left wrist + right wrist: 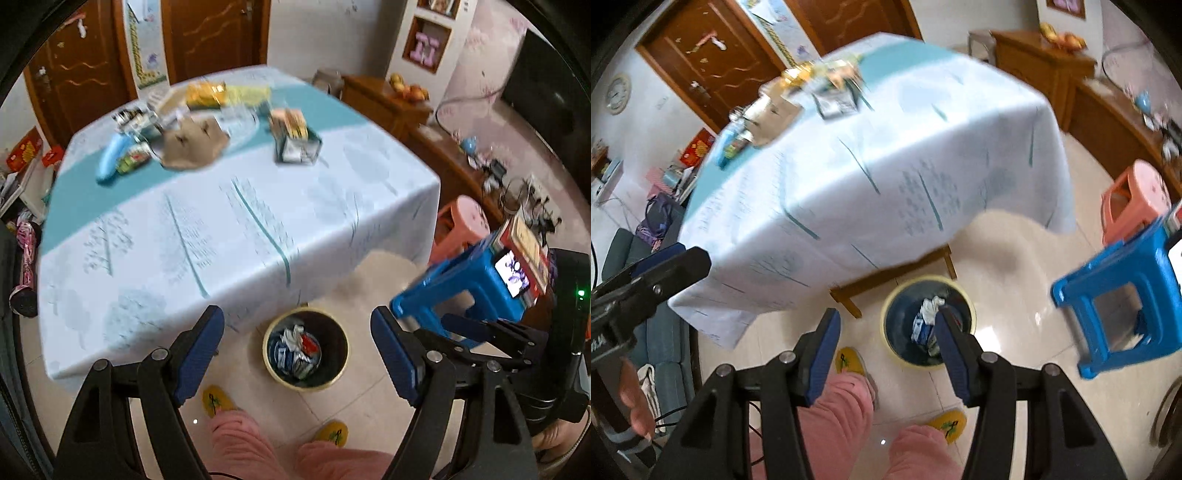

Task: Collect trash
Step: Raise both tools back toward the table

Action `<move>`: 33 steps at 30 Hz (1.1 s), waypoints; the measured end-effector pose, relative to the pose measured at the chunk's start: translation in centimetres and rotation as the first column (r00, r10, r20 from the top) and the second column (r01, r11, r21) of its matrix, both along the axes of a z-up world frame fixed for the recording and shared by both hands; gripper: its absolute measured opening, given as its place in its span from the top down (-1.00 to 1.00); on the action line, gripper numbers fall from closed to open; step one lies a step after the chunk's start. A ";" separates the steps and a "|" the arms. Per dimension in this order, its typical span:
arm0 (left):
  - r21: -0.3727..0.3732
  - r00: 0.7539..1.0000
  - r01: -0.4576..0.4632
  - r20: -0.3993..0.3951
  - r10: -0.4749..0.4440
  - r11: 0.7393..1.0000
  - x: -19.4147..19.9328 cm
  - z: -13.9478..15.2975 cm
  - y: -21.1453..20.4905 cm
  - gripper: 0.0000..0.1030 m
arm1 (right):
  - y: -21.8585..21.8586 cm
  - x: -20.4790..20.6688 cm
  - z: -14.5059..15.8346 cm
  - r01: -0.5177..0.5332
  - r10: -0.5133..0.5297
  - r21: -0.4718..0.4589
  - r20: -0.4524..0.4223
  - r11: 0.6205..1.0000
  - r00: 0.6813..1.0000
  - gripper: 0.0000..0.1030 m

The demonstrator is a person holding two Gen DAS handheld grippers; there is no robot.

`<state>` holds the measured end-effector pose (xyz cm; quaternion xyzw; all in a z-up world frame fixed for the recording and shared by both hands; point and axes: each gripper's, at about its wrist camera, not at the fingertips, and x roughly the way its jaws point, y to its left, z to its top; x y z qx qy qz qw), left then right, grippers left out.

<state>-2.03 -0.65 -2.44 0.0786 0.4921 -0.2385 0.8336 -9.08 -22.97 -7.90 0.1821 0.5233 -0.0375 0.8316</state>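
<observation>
A round yellow-rimmed trash bin stands on the floor at the table's near edge, with wrappers and crumpled paper inside. It also shows in the right wrist view. My left gripper is open and empty, held above the bin. My right gripper is open and empty, just left of and above the bin. Each gripper shows in the other's view: the right one, and the left one, whose jaws I cannot read. More clutter lies at the table's far end: a brown crumpled bag and a carton.
The table has a pale blue cloth hanging over its edge. A blue stool and a pink stool stand right of the bin. My legs and yellow slippers are below the grippers. A sofa is at left.
</observation>
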 end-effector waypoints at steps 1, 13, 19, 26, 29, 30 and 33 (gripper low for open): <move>-0.002 1.000 -0.004 0.013 0.004 1.000 -0.2 0.5 0.0 -0.56 | 0.1 0.1 0.8 -0.009 0.009 -0.005 0.014 1.000 1.000 -0.04; -0.026 0.985 -0.094 0.143 0.097 0.995 1.0 6.3 2.9 -0.56 | 1.9 1.9 7.4 -0.105 0.112 -0.060 0.126 0.993 0.986 -0.04; -0.042 0.976 -0.114 0.183 0.120 0.993 3.0 8.5 3.9 -0.56 | 2.4 4.4 10.1 -0.131 0.143 -0.080 0.181 0.988 0.973 -0.04; -0.037 0.977 -0.138 0.160 0.142 0.990 7.7 9.3 5.8 -0.56 | 3.6 8.7 11.6 -0.137 0.153 -0.091 0.209 0.986 0.966 -0.04; -0.032 0.978 -0.154 0.139 0.157 0.988 10.5 9.3 7.2 -0.56 | 4.4 11.1 11.6 -0.130 0.145 -0.084 0.205 0.988 0.968 -0.04; -0.032 0.979 -0.157 0.127 0.160 0.987 11.4 9.1 7.6 -0.56 | 4.7 11.9 11.5 -0.128 0.142 -0.083 0.200 0.988 0.970 -0.04; -0.042 0.983 -0.163 0.076 0.165 0.986 14.6 8.5 9.4 -0.56 | 5.9 14.4 11.0 -0.118 0.130 -0.074 0.177 0.990 0.976 -0.04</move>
